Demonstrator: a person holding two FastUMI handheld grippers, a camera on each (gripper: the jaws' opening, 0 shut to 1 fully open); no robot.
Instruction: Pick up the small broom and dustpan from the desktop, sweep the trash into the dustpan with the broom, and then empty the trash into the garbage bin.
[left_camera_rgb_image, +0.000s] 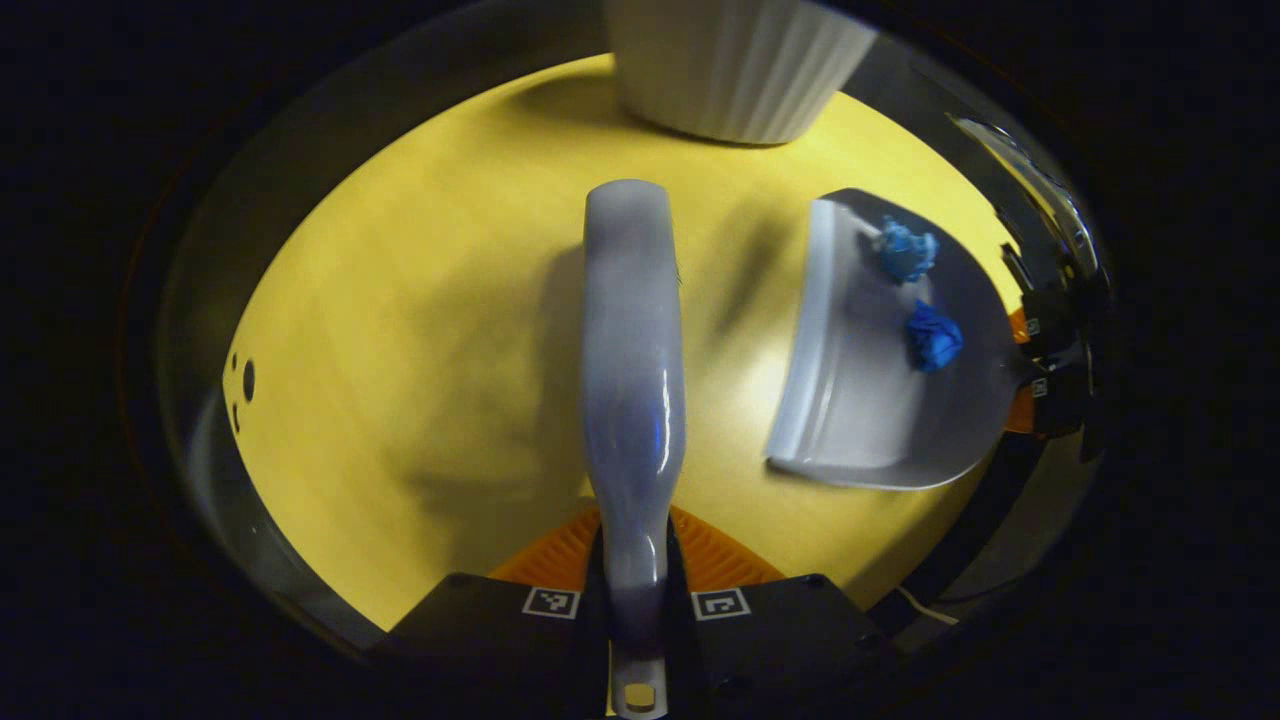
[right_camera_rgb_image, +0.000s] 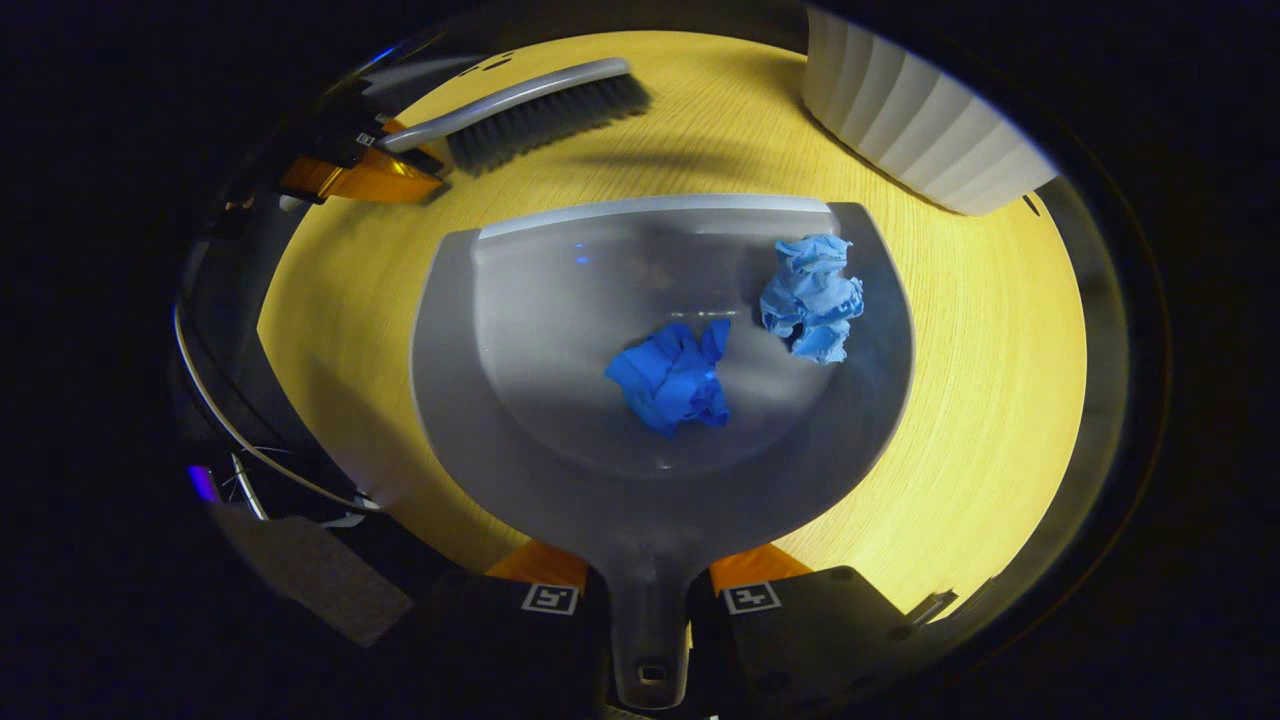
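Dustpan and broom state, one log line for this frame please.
left gripper: shut on broom | right gripper: shut on dustpan | two blue paper wads in dustpan | white ribbed bin beyond

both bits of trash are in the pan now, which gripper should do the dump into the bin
Right. The right gripper is shut on the dustpan handle, and both blue paper wads sit in it. The ribbed white bin stands just beyond the pan. The left gripper holds only the broom.
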